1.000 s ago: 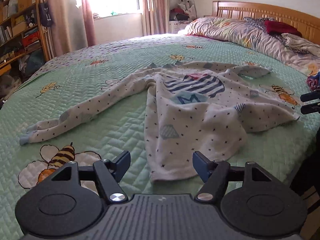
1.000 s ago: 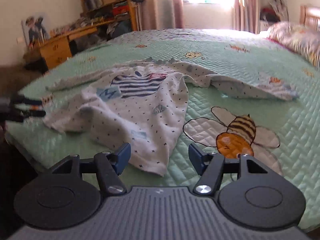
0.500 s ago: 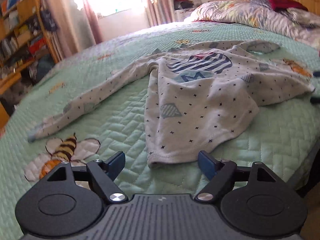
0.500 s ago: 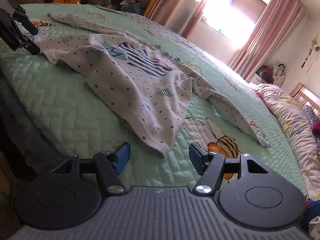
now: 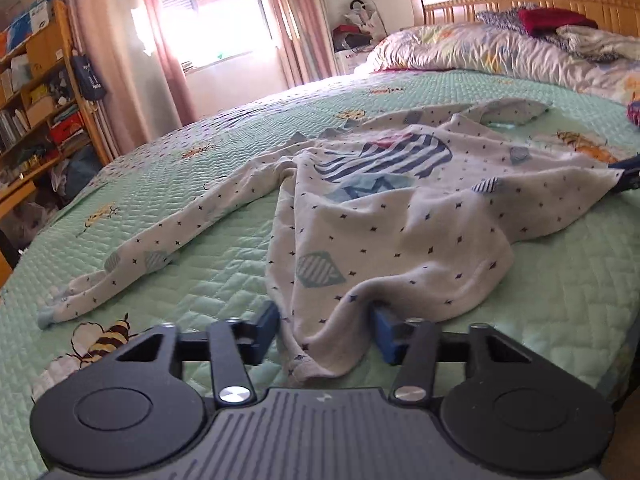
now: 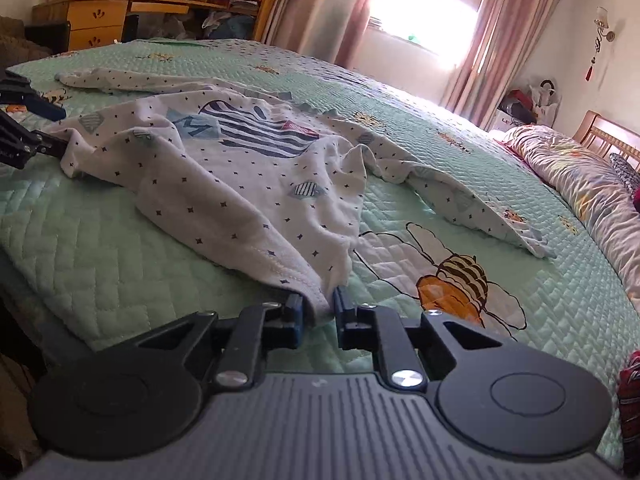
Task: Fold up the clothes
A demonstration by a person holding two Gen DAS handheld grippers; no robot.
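A white long-sleeved top with small dark stars and a striped print lies rumpled on the green quilted bed cover. My left gripper sits at one lower hem corner. Its jaws are closing with the bunched hem between the blue pads, which still stand apart. Seen from the right wrist, the left gripper is at the far left, at the edge of the top. My right gripper is closing its jaws on the other hem corner, pads pressing the cloth. From the left wrist, the right gripper shows at the right edge.
A folded duvet and pillows lie by the wooden headboard. A bookshelf and a desk stand beyond the bed. The cover drops off at the bed's near edge just below both grippers.
Both grippers came down and forward to the top's hem corners. Their jaws narrowed from wide open; the right pads now pinch the hem, and the left pads flank bunched cloth.
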